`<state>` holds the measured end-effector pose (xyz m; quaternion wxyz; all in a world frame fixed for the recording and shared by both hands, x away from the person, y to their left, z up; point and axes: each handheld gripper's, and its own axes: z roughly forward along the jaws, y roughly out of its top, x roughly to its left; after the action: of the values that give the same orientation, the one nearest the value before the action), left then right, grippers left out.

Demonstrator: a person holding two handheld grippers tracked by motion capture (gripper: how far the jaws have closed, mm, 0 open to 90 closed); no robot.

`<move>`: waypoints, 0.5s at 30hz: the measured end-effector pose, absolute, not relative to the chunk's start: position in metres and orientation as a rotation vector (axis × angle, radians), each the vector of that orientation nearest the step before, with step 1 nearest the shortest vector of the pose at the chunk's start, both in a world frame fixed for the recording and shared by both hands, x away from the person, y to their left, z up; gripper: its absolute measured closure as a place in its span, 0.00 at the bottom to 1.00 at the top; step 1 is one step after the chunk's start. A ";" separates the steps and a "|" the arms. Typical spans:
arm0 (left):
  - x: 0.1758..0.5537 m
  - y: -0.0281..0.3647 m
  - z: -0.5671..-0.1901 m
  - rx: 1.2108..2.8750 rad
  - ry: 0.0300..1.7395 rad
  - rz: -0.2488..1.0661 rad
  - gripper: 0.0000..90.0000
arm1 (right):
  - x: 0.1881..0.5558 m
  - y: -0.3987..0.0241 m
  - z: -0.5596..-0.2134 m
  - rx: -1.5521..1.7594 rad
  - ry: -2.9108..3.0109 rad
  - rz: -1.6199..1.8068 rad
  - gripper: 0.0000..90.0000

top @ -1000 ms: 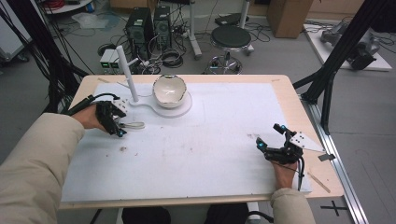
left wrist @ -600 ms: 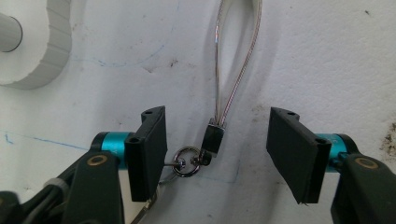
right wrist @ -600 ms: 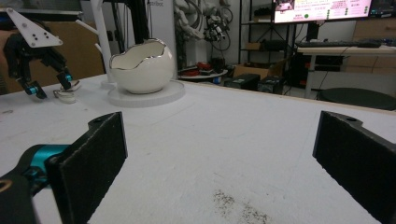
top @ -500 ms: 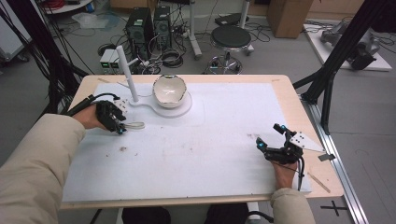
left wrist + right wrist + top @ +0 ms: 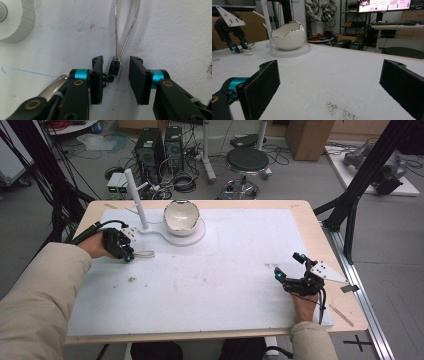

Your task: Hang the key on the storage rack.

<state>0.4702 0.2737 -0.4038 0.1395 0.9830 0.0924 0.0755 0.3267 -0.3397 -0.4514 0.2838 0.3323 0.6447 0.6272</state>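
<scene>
Since the earlier frame the left gripper [image 5: 115,80] has been narrowing its jaws around the clasp of one silver wire loop [image 5: 126,30], which lies between the pads without visible contact. The loop rests on the white table cover [image 5: 225,285], near one eggshell-shaped bowl [image 5: 181,217] on one stand [image 5: 142,215]. The right gripper [image 5: 290,269] rests spread wide. The room behind holds two computer towers [image 5: 159,151] and one stool [image 5: 246,161].

White egg-shaped bowl [image 5: 181,216], silver rim; silver wire loop [image 5: 126,30]; black fingers [image 5: 97,80], teal joints; white table cover [image 5: 225,285].
</scene>
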 end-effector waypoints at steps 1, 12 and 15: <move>0.470 0.274 -0.403 2.838 0.286 0.214 0.76 | 0.327 -0.340 -0.451 0.889 1.725 1.679 0.02; 0.468 0.275 -0.401 2.850 0.291 0.213 0.91 | 0.327 -0.340 -0.451 0.895 1.724 1.678 0.02; 0.467 0.274 -0.402 2.848 0.298 0.205 0.91 | 0.327 -0.340 -0.451 0.896 1.724 1.678 0.02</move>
<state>0.4672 0.2744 -0.4016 0.1348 0.9830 0.1027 0.0709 0.3266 -0.3399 -0.4514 0.2831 0.3347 0.6441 0.6269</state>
